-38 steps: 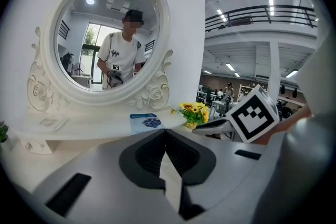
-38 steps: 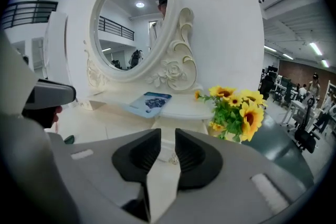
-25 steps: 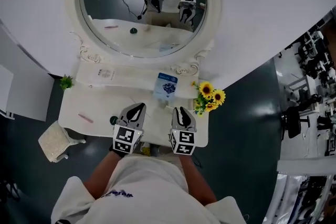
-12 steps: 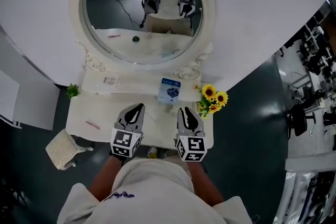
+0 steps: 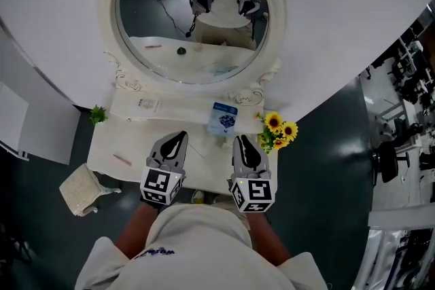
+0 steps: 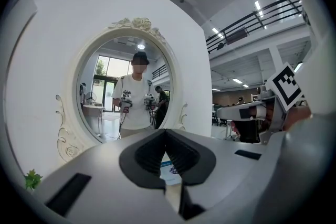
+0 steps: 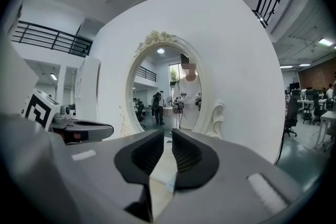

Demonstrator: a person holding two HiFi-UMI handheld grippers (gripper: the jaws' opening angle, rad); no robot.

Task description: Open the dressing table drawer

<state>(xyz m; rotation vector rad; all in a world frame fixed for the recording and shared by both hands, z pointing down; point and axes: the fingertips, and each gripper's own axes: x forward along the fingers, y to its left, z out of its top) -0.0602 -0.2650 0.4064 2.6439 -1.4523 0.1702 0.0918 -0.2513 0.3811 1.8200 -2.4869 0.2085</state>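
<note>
Two tools above white ornate desk (image 5: 136,136)
Left tool (image 5: 179,137) shut, empty; right tool (image 5: 242,141) just closing, narrow gap, empty; yellow sunflowers (image 5: 279,129) only in head view.

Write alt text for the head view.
Seen from above, a person holds two grippers over a white dressing table before an oval mirror: left gripper shut, right gripper empty, its jaws just closing to a narrow gap. Sunflowers stand at its right edge.
</note>
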